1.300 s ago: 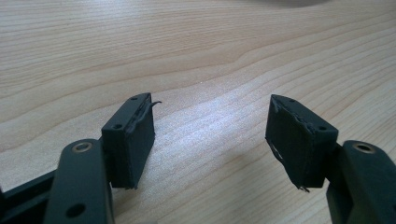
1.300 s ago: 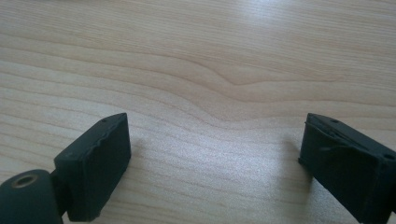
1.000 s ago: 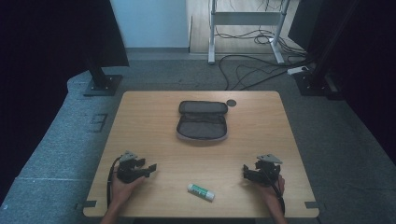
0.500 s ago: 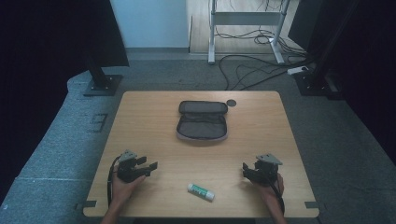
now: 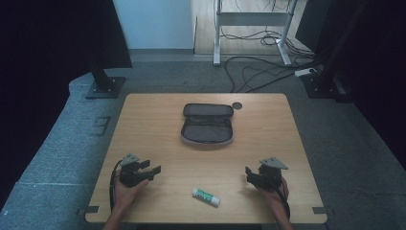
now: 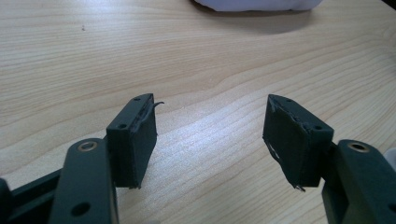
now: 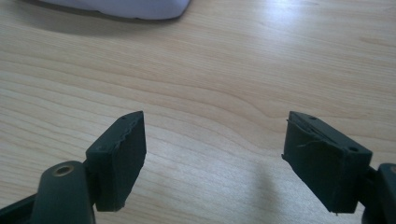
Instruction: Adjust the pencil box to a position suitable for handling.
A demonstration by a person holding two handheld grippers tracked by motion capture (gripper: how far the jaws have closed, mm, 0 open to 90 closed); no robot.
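No writing can be read anywhere: the glue stick carries a green band on its white body, but any print on it is too small to make out.

The glue stick is a short round tube lying on its side near the front edge of the table, slanted, between the two hands and touching neither gripper. It lies somewhat closer to the right gripper than to the left gripper.

The table is light wood with a plain straight grain, rounded corners and small notches in its front edge. At mid-table, toward the far side, lies a pencil case, soft fabric, dark grey, rounded at the corners and unzipped flat, its lid half folded back. Just beside its far right corner sits a small dark round disc.

Left gripper: black, hard-bodied, with flat worn pads frayed at the edges; the jaws stand wide apart with only bare wood between them.

Right gripper: same build, pads likewise roughened. Its jaws have just been closing slightly yet remain wide apart, with nothing between them but table surface.

In both gripper views a pale edge of the pencil case shows at the top.
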